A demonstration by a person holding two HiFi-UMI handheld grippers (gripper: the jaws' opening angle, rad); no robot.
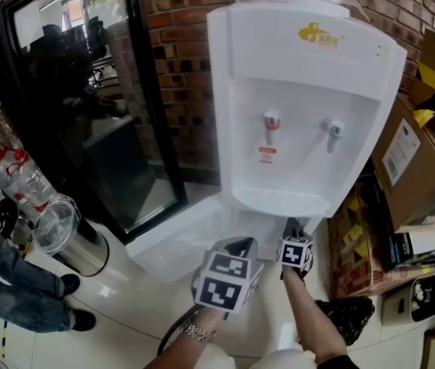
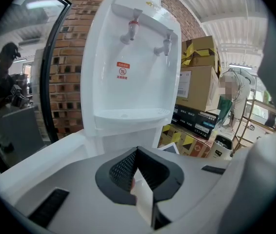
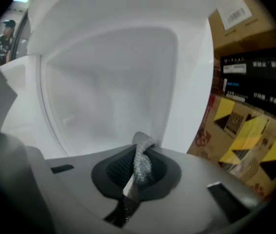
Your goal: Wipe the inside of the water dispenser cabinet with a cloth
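Right gripper [image 3: 137, 173]: jaws pinched tight on grey cloth [image 3: 143, 156]. Cloth sticks up between jaws, just in front of open cabinet [image 3: 108, 82]. Cabinet white inside, at bottom of water dispenser [image 1: 302, 106]. Left gripper [image 2: 137, 172]: jaws closed together, nothing in them, pointing at dispenser front. Both grippers low, side by side, near cabinet door [image 1: 173, 241] swung open. Cardboard boxes [image 1: 417, 152] on right. Shiny metal bin [image 1: 71, 241] on left.
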